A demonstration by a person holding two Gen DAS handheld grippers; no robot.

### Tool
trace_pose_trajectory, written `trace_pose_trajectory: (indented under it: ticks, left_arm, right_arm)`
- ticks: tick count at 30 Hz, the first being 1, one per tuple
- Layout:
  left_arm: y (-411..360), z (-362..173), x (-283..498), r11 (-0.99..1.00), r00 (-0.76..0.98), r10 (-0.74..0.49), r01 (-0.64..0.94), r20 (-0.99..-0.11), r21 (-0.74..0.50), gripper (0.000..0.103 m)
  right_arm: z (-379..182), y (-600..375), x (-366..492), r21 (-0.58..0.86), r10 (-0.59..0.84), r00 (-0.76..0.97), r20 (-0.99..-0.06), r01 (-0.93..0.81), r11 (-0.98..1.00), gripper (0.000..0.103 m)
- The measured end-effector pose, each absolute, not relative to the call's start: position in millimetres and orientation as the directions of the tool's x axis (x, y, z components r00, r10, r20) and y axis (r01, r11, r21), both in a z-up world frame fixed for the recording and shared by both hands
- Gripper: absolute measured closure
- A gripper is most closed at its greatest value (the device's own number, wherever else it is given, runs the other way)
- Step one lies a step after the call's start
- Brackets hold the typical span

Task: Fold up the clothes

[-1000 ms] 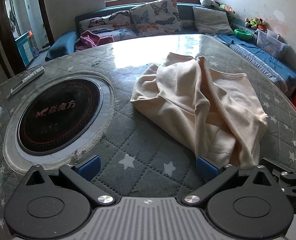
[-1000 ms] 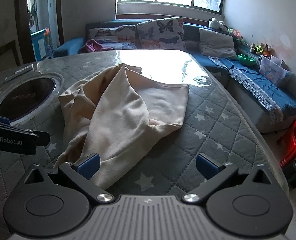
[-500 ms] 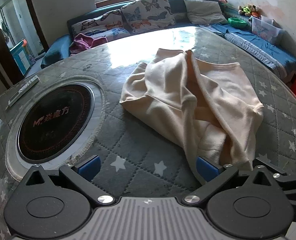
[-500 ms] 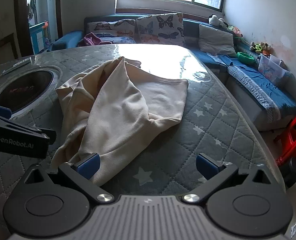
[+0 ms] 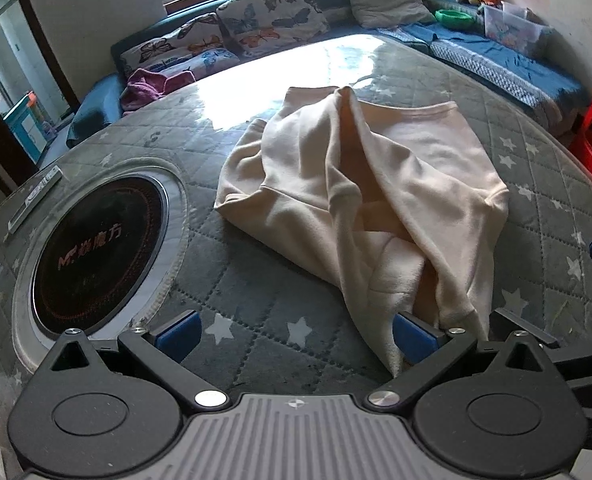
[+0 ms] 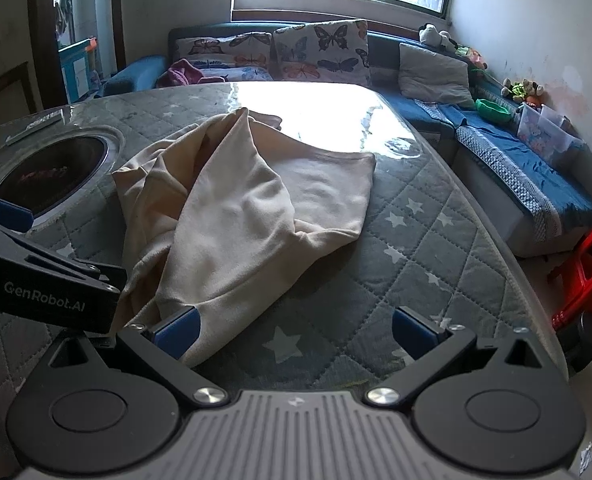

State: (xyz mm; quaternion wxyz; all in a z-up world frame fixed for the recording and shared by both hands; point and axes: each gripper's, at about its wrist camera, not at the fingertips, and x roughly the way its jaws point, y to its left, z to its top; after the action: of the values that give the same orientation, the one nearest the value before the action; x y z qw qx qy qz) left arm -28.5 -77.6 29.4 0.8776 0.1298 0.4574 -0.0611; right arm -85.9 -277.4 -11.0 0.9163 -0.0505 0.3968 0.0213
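Round bench (image 5: 256,292) under a grey star-quilted cover

A crumpled cream sweatshirt (image 5: 359,200) lies on it, beside a round black induction hob (image 5: 96,236) set into the top; a flat remote control (image 5: 36,196) rests near the far left edge.

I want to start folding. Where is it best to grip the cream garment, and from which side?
Probably the near hem of the cream garment, coming low from the near table edge: there it tapers into loose corners right by the open left gripper and right gripper.

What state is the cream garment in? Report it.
Crumpled, not folded: the cream garment lies bunched in loose ridges on the quilted table.
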Motion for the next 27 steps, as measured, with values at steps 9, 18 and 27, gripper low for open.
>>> trace_pose_trajectory:
  ticks: [9, 18, 27]
  left_arm:
    - [-88.6, 28.8, -27.0, 0.951, 0.570, 0.009, 0.248, -0.821, 0.183, 0.000]
    - [-98.6, 31.2, -25.3, 0.939, 0.591, 0.023, 0.265, -0.806, 0.222, 0.000]
    - [-103.5, 35.6, -24.0, 0.927, 0.617, 0.043, 0.268, -0.786, 0.262, 0.000]
  right_arm:
    - [-13.1, -282.6, -85.9, -0.062, 0.000, 0.677, -0.736, -0.068, 0.996, 0.000]
    - [-12.5, -287.1, -85.3, -0.057, -0.005, 0.676, -0.737, -0.055, 0.997, 0.000]
    - [-12.3, -287.8, -84.9, -0.058, -0.008, 0.675, -0.737, -0.052, 0.997, 0.000]
